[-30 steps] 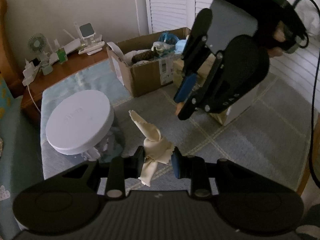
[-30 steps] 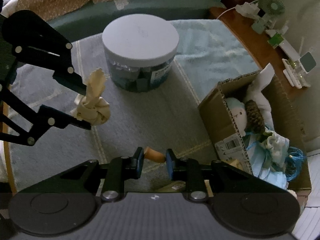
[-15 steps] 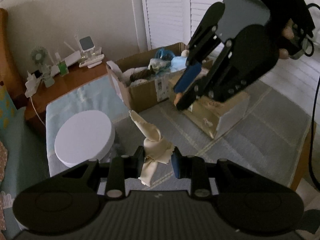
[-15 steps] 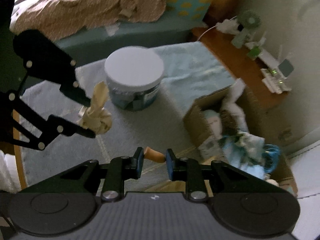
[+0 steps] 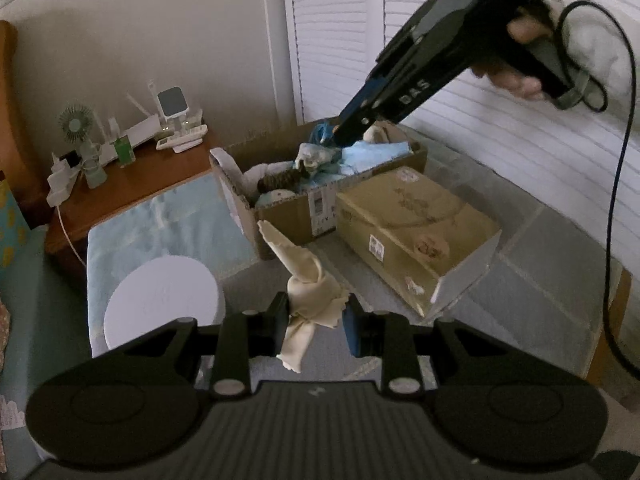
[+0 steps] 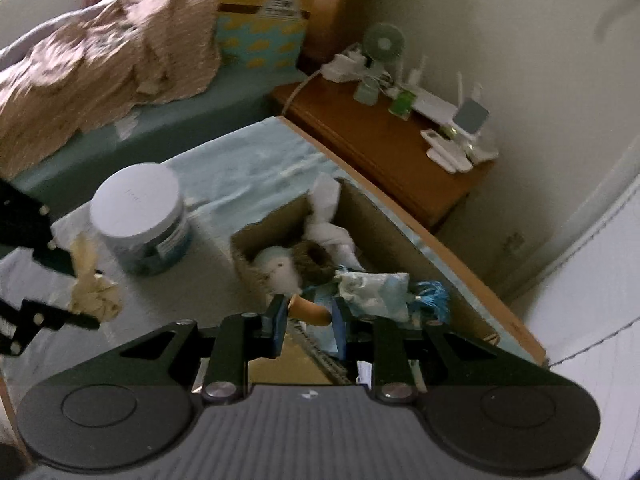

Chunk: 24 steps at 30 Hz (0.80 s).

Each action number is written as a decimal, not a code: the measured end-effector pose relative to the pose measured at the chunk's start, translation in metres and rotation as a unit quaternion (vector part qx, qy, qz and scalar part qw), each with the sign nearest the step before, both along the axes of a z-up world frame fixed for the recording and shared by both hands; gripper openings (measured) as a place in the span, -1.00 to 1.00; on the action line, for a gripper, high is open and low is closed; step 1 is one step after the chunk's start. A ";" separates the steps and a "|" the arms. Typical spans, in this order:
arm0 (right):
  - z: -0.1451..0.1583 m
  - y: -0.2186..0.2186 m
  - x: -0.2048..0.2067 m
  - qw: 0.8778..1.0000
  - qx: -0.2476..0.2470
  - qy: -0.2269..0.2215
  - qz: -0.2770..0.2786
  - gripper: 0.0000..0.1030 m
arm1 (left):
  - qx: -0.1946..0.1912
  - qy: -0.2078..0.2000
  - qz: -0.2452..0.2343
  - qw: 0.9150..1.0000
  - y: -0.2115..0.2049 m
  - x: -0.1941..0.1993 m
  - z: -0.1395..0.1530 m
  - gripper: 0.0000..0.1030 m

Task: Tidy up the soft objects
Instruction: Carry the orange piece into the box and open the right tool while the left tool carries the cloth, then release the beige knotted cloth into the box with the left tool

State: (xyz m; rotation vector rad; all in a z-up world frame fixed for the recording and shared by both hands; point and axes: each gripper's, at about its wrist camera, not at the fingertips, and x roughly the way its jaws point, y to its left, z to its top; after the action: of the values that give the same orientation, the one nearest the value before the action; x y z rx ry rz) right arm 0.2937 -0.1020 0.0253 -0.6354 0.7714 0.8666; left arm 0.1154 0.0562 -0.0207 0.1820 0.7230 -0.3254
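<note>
Cardboard now fills the middle of the right wrist view: the right gripper (image 6: 308,320), clenched on a small tan piece (image 6: 310,312), has swung from over the grey mat to just above the open box (image 6: 288,220) — in the left wrist view its tips sit at upper centre, over the box's soft pile. I judge the drop into the box is next. The left gripper (image 5: 316,320) has barely moved and grasps the knotted cream cloth (image 5: 310,280) at lower centre, clear of the mat, waiting its turn.

Count: two grippers, each holding one soft thing; two boxes — the open one and a closed one (image 5: 416,232) just beside it; one white-lidded tub (image 5: 160,296) at lower left. The box's contents are too tangled to count.
</note>
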 end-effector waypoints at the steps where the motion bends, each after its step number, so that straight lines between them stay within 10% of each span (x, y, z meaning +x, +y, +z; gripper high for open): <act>1: -0.002 -0.001 0.005 1.000 0.005 -0.001 -0.010 -0.36 | -0.001 -0.001 0.000 1.000 0.000 0.002 0.001 -0.47; 10: -0.014 -0.018 0.004 0.996 0.047 -0.018 -0.073 0.72 | -0.003 -0.012 0.003 1.000 -0.002 0.023 0.015 -0.47; 24: -0.025 -0.075 -0.087 0.961 0.133 -0.079 -0.228 1.00 | -0.010 -0.019 0.008 1.000 -0.010 0.117 0.042 -0.47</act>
State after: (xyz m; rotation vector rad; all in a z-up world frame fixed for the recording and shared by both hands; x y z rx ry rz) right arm 0.2072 -0.1769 0.0004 -0.2650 0.6091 0.4756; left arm 0.2326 0.0459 0.0214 0.1635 0.6829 -0.3134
